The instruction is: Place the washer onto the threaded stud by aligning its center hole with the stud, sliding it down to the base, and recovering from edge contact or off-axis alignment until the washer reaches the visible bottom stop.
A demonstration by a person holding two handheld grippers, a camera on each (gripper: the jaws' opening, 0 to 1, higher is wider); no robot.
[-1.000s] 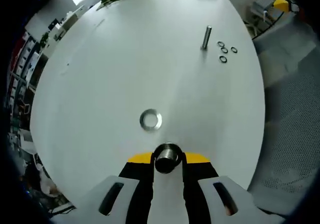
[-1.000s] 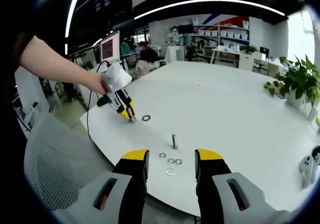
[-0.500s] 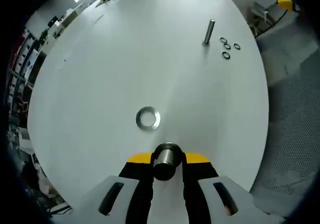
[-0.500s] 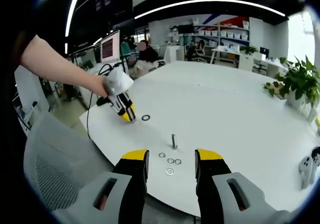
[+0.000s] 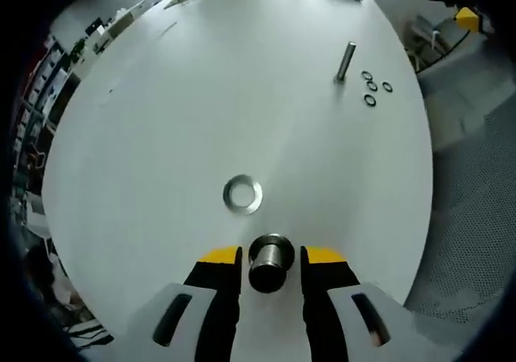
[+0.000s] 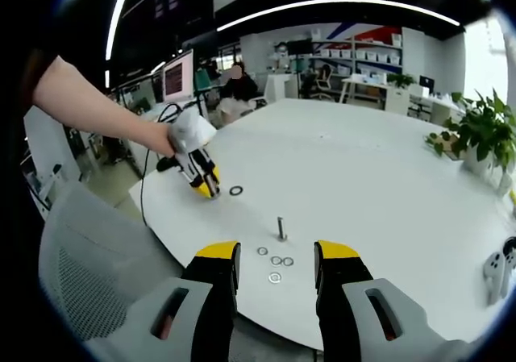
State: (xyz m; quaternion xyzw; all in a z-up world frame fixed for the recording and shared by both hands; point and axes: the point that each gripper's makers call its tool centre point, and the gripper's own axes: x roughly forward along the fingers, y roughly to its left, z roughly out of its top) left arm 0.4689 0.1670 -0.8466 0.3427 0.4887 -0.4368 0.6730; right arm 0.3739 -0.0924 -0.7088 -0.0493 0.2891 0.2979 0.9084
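A large flat washer (image 5: 243,194) lies on the white round table (image 5: 201,96), just ahead of my left gripper (image 5: 271,259). A short metal cylinder (image 5: 270,261) stands between that gripper's yellow-tipped fingers, with a thin gap on each side; the jaws are open. Far off, a thin threaded stud (image 5: 346,62) stands upright beside several small washers (image 5: 372,86). From the right gripper view, the stud (image 6: 281,228) and small washers (image 6: 276,261) sit close ahead of my open, empty right gripper (image 6: 274,261). The left gripper (image 6: 205,186) is held over the table's left edge beside the large washer (image 6: 235,190).
A person's arm (image 6: 89,108) holds the left gripper. A grey mesh chair (image 6: 89,273) stands at the table's near edge. Potted plants (image 6: 476,132) and a white controller (image 6: 493,269) sit at the right of the table. Office desks stand behind.
My left gripper's jaws have spread slightly, leaving gaps around the metal cylinder they were pressed against. The left view has shifted a little. The right gripper has stayed still.
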